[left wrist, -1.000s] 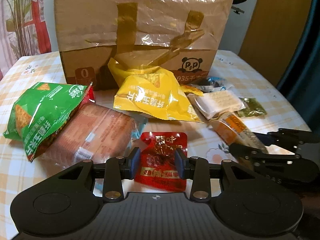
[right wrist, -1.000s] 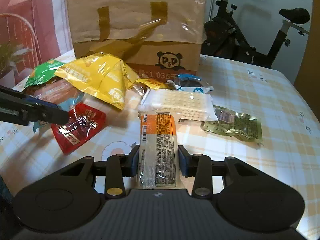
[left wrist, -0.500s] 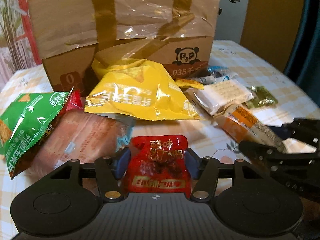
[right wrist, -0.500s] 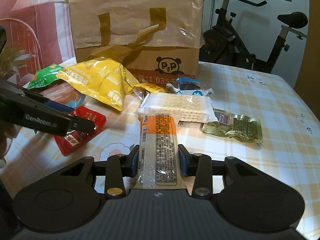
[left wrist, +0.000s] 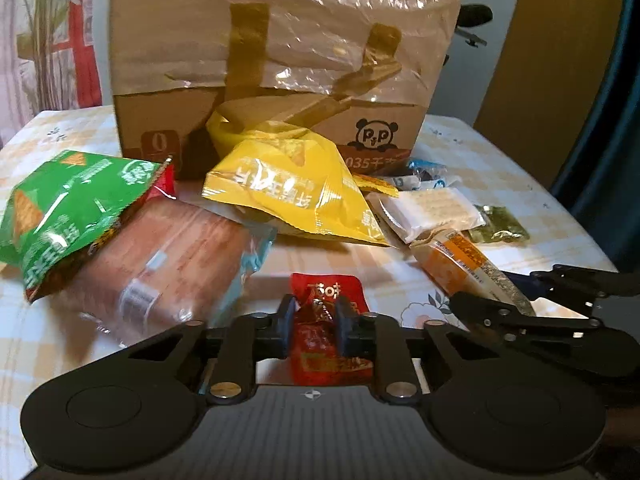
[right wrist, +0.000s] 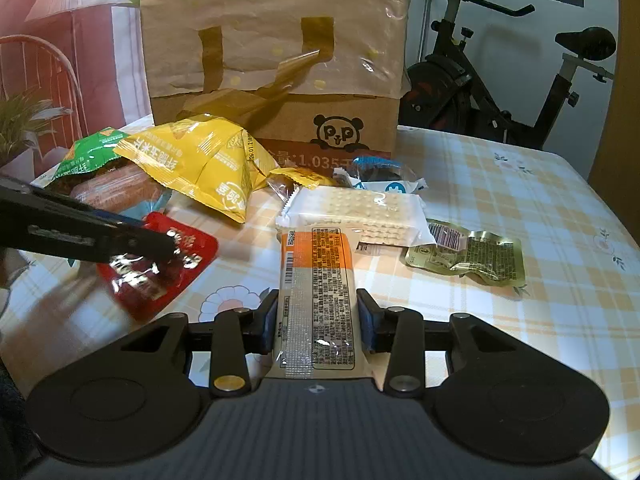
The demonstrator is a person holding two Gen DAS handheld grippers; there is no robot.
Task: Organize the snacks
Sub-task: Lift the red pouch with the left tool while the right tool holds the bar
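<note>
A red snack packet (left wrist: pixel 328 360) lies on the checked tablecloth near the front. My left gripper (left wrist: pixel 314 320) has its jaws closing on it, and the blue pads press the packet's upper part so that it crumples. In the right wrist view the same red packet (right wrist: pixel 160 280) sits under the left gripper's fingers (right wrist: pixel 160 244). My right gripper (right wrist: pixel 316 320) is shut on a long orange-and-white wrapped bar (right wrist: pixel 316 264), which points away from me toward the brown paper bag (right wrist: pixel 280 60).
Yellow chip bag (left wrist: pixel 288 188), green chip bag (left wrist: pixel 68 208) and a wrapped brown loaf (left wrist: pixel 168 268) lie left of centre. A white cracker pack (right wrist: pixel 360 212), olive pouch (right wrist: pixel 468 254) and blue packet (right wrist: pixel 380 168) lie right. An exercise bike (right wrist: pixel 500 92) stands behind the table.
The left gripper spread its jaws around the red packet, slid forward over it, then pinched in on it and crumpled it. The right gripper and its bar stayed still.
</note>
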